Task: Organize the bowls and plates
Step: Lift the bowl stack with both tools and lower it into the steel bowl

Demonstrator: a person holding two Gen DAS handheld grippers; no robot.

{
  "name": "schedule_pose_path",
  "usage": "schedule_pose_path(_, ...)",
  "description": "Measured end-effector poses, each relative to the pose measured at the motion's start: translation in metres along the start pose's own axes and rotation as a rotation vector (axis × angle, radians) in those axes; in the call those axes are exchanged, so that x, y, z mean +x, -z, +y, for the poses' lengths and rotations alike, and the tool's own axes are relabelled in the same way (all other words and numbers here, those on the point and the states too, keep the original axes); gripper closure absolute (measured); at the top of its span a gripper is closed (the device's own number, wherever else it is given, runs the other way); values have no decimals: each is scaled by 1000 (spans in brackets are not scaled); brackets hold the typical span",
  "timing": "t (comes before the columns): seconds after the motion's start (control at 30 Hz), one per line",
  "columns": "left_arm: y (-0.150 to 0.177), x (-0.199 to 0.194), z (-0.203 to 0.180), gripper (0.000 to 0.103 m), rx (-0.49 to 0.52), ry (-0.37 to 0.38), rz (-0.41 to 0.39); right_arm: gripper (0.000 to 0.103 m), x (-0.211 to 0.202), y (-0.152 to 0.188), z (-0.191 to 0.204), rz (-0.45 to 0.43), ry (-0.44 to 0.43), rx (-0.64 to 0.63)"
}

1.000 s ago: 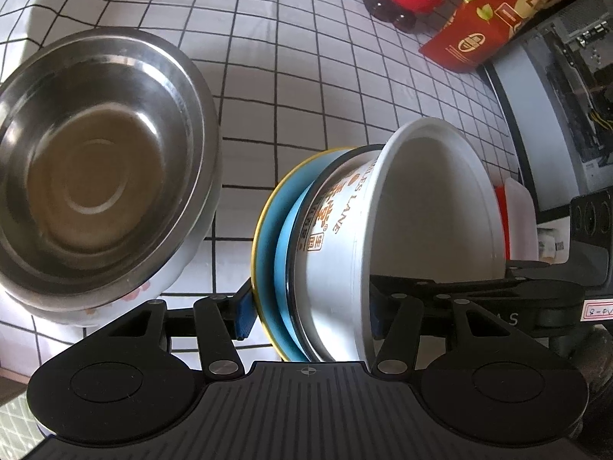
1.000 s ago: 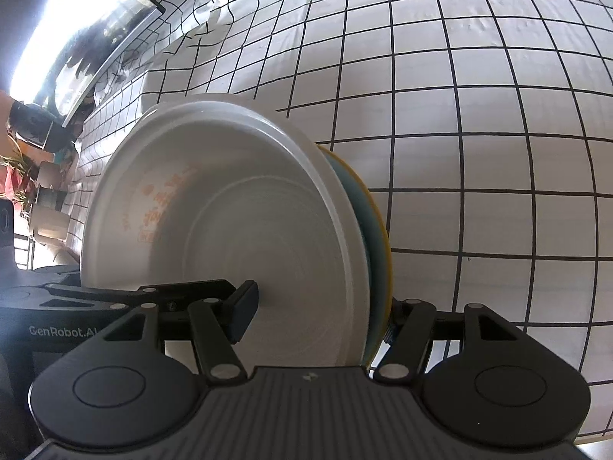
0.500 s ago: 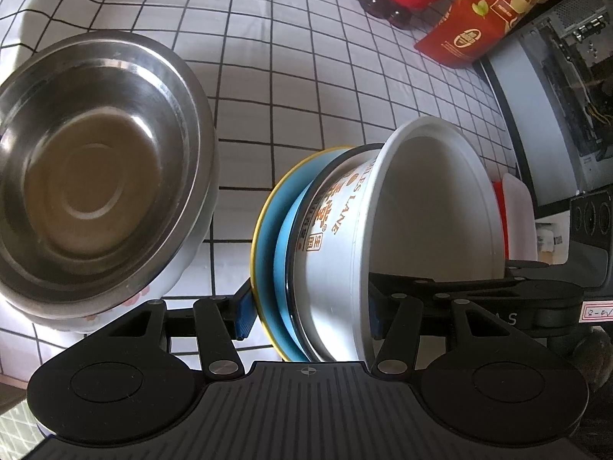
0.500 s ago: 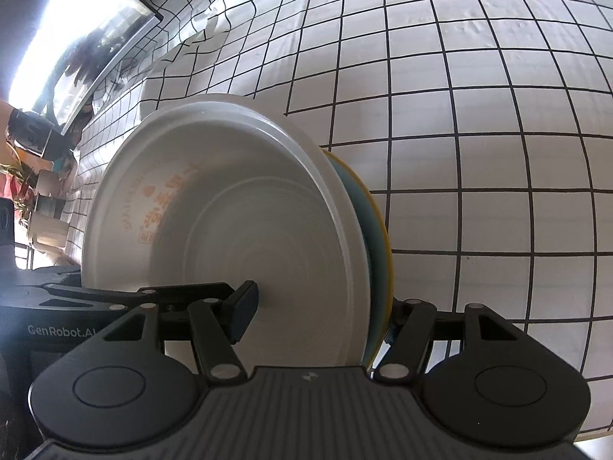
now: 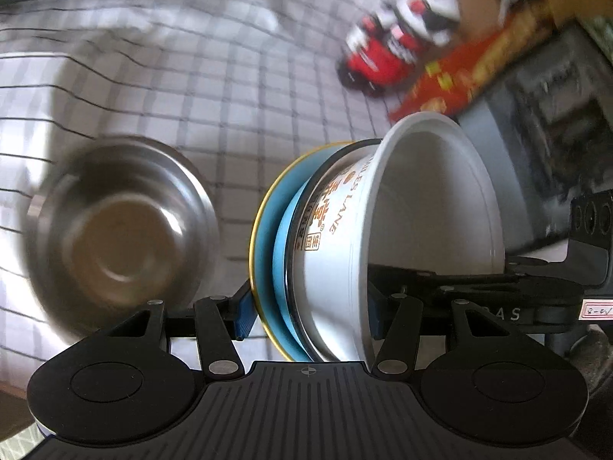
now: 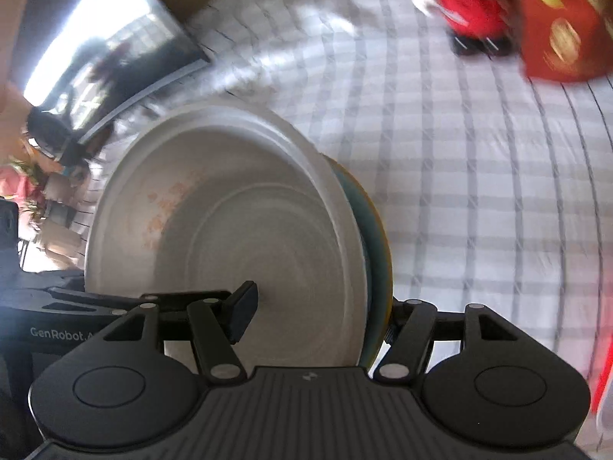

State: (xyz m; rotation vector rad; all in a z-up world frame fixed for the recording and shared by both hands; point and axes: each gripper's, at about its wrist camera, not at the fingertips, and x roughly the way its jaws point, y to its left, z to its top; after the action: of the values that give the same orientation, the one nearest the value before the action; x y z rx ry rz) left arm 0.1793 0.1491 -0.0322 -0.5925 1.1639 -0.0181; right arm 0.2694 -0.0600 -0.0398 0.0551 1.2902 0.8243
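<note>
A stack, a white printed bowl [image 5: 406,230] nested in a blue plate with a yellow rim [image 5: 268,237], is held on edge above the checked tablecloth. My left gripper [image 5: 306,314] is shut on one side of the stack. My right gripper [image 6: 318,314] is shut on the opposite side, one finger inside the white bowl [image 6: 237,237], the other behind the blue plate [image 6: 377,253]. A steel bowl [image 5: 115,230] sits on the cloth below left of the stack. Both views are motion-blurred.
A red toy figure [image 5: 390,50] and a red packet [image 5: 459,76] lie at the far edge of the cloth [image 5: 230,96]. A dark computer case [image 5: 544,115] stands at the right. A monitor [image 6: 111,57] stands at the far left in the right wrist view.
Both grippers have lifted the stack and tilted the view upward. The steel bowl now looks smaller and lower; the toy and packet have come into the right wrist view.
</note>
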Motion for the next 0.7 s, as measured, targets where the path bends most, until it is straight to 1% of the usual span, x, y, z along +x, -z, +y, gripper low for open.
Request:
schedule_pose_path(0.07,-6,-13,20,45,-46,-16,-5,37,9,-16,17,0,-39,-31)
schedule_pose_path(0.13,-11,-22,41,45,-92,-46,2,37,27,-28,35,24,-75,-55)
schedule_pose_path(0.23,-15,-26,75,45,-144,-101,19,37,64,-39,58,89,-122,-76)
schedule_pose_path(0.3,-16,-23,95,45,-167,-126,33,38,91,-43,69,140,-131,-78)
schedule_pose_path(0.4,-17,-13,124,45,-212,-123,59,40,118,-42,81,189,-102,-83)
schedule_pose_path(0.5,-14,-4,144,46,-248,-108,87,39,138,-41,93,234,-57,-93)
schedule_pose_path(0.53,-16,-2,149,46,-260,-95,81,39,142,-41,96,241,-41,-96)
schedule_pose_path(0.63,-16,3,157,47,-273,-74,103,39,145,-39,106,231,12,-133)
schedule_pose_path(0.7,-17,2,161,49,-273,-57,107,36,147,-41,111,231,31,-138)
